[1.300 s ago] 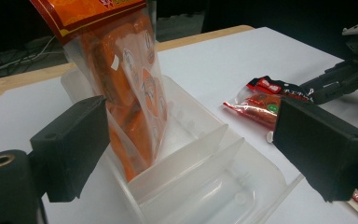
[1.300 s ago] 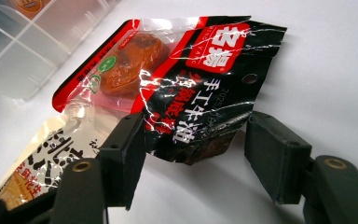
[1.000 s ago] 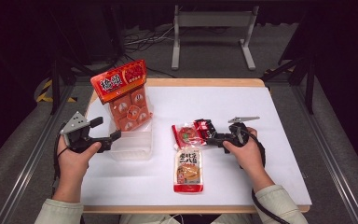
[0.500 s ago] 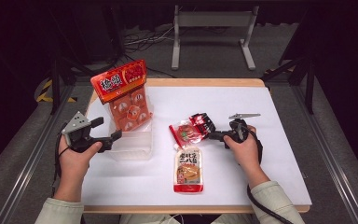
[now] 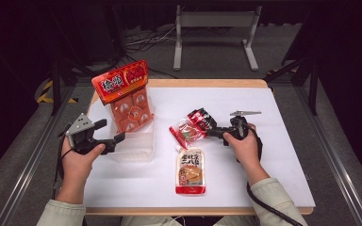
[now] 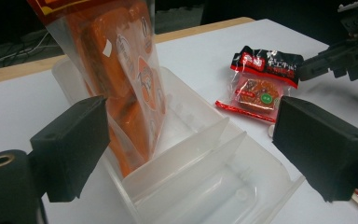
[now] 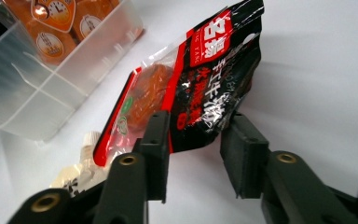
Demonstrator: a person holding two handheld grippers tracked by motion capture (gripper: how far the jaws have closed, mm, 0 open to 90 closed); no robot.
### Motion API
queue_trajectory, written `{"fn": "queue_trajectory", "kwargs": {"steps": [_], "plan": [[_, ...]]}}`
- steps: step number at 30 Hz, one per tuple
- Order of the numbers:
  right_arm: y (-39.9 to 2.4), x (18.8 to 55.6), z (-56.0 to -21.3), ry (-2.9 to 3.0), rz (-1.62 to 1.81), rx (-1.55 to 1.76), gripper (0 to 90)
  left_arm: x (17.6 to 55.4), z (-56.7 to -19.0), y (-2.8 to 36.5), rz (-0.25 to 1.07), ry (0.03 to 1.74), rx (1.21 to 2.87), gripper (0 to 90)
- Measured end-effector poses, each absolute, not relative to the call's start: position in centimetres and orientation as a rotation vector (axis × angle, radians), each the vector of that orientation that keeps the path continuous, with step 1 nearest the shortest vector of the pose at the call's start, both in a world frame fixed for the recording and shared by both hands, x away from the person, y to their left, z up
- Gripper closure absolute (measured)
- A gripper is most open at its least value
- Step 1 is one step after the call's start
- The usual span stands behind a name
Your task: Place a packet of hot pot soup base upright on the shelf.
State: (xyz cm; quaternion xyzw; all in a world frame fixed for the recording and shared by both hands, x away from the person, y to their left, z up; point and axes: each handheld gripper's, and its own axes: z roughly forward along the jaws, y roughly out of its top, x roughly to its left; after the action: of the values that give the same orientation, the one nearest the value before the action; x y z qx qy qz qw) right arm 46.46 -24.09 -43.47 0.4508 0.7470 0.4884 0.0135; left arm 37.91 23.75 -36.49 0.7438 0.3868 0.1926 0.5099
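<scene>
Snack pack (image 7: 186, 88): small glossy pouch, black & red w/ white lettering on one half, clear window on the other showing an orange-brown piece inside, red strip along one edge. It sits on the white table (image 5: 273, 155) mid-right, just above a spouted sauce pouch (image 5: 190, 170) and right of the clear bin (image 5: 134, 143). Right gripper (image 7: 193, 154) comes at it from the right; pack's black end is between the jaws, which have just been opening. In the right gripper view the left jaw lies against the pack, the right jaw stands a bit off it, so no real pinch. Pack looks tilted, black end raised toward the gripper, window end near the table. Left gripper (image 6: 191, 144) sits at the bin's near end, jaws spread wide, gripping nothing. Tall orange pack (image 5: 127, 101) stands upright in the bin's far compartment.
</scene>
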Motion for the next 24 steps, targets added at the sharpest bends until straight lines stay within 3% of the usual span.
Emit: {"fn": "queue_trajectory", "kwargs": {"steps": [4,9,19,24], "plan": [[-23.7,47.3,-43.4,2.289,1.597,1.376,58.3,38.0,-36.6,23.7,0.464,0.932,1.795,11.5],[-23.0,47.5,-42.5,2.258,1.635,1.324,60.8,38.0,-36.7,23.9,0.464,0.940,1.793,11.5],[-20.3,47.3,-40.1,2.281,1.592,1.216,87.6,37.9,-36.7,24.0,0.466,0.944,1.791,11.6],[-19.4,46.6,-39.2,2.299,1.585,1.155,90.0,37.9,-36.7,24.0,0.468,0.938,1.787,11.7]]}}
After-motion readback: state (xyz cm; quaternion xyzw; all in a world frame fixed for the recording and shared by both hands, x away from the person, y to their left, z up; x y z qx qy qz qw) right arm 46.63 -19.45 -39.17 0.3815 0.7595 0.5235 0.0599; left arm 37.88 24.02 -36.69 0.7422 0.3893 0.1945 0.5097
